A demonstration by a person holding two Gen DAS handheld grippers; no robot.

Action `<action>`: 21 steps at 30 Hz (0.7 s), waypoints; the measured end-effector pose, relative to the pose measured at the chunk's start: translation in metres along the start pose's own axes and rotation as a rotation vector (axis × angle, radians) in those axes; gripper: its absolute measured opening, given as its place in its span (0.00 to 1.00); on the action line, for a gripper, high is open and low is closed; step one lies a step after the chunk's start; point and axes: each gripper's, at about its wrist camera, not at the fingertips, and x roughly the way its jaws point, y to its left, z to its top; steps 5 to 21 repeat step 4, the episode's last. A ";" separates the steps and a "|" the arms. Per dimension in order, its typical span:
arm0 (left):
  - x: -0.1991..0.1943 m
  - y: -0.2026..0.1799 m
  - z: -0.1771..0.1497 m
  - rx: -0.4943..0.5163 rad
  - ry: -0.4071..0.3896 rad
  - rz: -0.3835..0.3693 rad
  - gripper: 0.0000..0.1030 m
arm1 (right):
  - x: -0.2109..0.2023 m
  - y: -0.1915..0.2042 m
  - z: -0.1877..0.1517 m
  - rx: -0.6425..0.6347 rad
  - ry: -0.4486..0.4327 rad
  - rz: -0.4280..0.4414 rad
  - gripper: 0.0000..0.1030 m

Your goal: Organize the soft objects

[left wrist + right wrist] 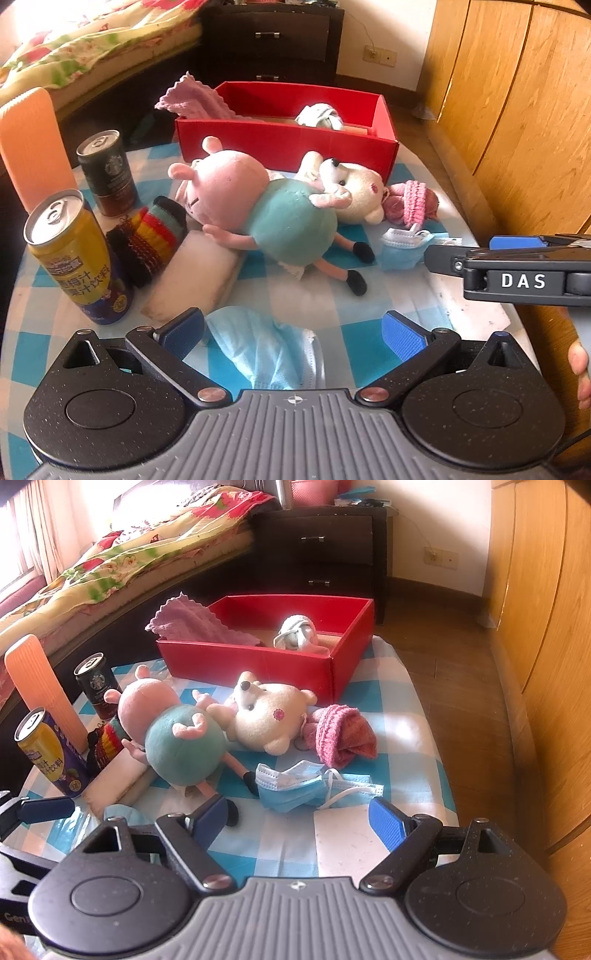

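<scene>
A pink pig plush in a teal dress (273, 210) (177, 738) lies mid-table against a cream bear plush (354, 192) (269, 716). A pink knitted hat (413, 201) (343, 734) lies right of the bear. A blue face mask (402, 247) (295, 786) lies in front of my open right gripper (299, 823). Another blue mask (266, 347) lies between the fingers of my open left gripper (291, 332). A striped sock (151, 236) and a white foam block (199, 277) lie left. The red box (288, 140) (266, 661) holds a purple cloth (195, 99) and a pale rolled cloth (295, 633).
A yellow can (74, 254) (48, 753), a dark can (107, 173) (96, 686) and an orange block (33, 147) (40, 690) stand at the left edge of the checked table (369, 317). A bed, a dark nightstand and a wooden wardrobe surround the table.
</scene>
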 end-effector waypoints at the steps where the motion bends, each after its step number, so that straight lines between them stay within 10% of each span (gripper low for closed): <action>1: 0.000 0.001 0.000 -0.006 -0.003 0.008 0.95 | 0.000 0.000 0.000 0.000 0.000 0.000 0.61; 21: -0.001 0.002 0.000 -0.002 -0.009 0.023 0.95 | 0.000 0.000 0.000 -0.002 -0.001 -0.001 0.61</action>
